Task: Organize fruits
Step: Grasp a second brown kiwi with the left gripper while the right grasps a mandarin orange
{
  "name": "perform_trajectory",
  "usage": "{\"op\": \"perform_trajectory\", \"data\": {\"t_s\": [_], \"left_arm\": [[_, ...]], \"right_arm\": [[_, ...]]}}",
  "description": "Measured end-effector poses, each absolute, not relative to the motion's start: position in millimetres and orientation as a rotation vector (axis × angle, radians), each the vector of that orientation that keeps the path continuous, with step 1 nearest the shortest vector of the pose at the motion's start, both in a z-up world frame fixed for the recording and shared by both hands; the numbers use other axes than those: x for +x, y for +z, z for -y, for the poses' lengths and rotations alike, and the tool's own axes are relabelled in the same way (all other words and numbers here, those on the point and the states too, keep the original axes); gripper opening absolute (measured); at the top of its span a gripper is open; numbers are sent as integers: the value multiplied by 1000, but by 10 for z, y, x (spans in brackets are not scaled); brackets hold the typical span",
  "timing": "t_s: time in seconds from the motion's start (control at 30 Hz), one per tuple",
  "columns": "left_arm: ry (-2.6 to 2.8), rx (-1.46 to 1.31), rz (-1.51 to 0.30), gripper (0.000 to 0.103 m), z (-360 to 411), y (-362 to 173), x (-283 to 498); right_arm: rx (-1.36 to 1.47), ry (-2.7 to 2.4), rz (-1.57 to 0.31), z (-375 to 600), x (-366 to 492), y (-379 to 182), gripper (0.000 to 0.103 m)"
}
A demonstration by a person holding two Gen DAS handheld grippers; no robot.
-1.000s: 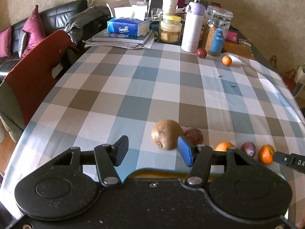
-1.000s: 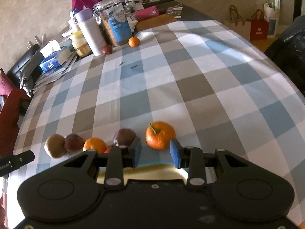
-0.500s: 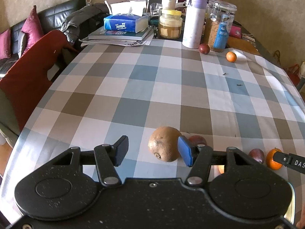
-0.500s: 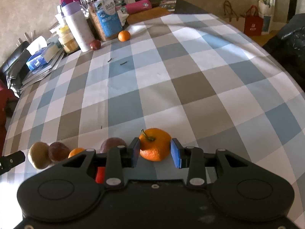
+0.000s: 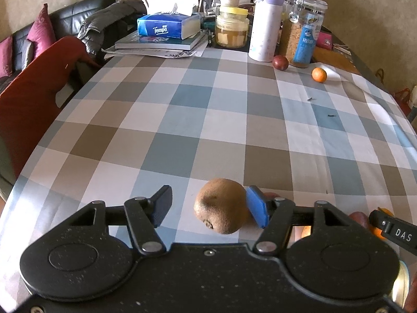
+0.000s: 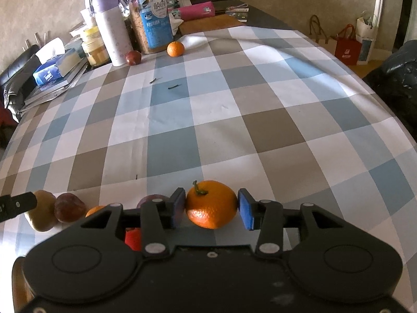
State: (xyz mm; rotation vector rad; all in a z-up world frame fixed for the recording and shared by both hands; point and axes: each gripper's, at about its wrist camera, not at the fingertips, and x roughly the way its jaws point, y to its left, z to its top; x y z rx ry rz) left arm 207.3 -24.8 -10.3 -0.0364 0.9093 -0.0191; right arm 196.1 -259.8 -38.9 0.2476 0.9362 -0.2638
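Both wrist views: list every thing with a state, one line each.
left gripper: open, kiwi between fingers, touching the right one
right gripper: open, closely flanking the tangerine
glass jar: lid clamped
thermos: capped, upright
tissue box: open, tissue protruding

Soft daylight falls across the checked blue, grey and white cloth on the bench [image 6: 234, 104], brightest at its far end near the small orange mandarin [image 6: 175, 48], where a pale glare patch washes out the squares. The near edge of that cloth lies in dimmer shade. The stemmed orange mandarin [image 6: 211, 203] shows a small sheen. Both fisheye views bow straight lines strongly outward, and dark vignetting fills the corners. Focus is sharp throughout, with no motion blur.
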Motion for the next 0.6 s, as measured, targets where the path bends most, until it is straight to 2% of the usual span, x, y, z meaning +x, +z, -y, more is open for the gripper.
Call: {"op": "perform_trajectory", "data": {"t_s": [0.6], "left_arm": [[-62, -28, -794, 67, 347, -296, 1963]], "right_arm": [[176, -299, -861, 2512, 1884, -570, 46]]}}
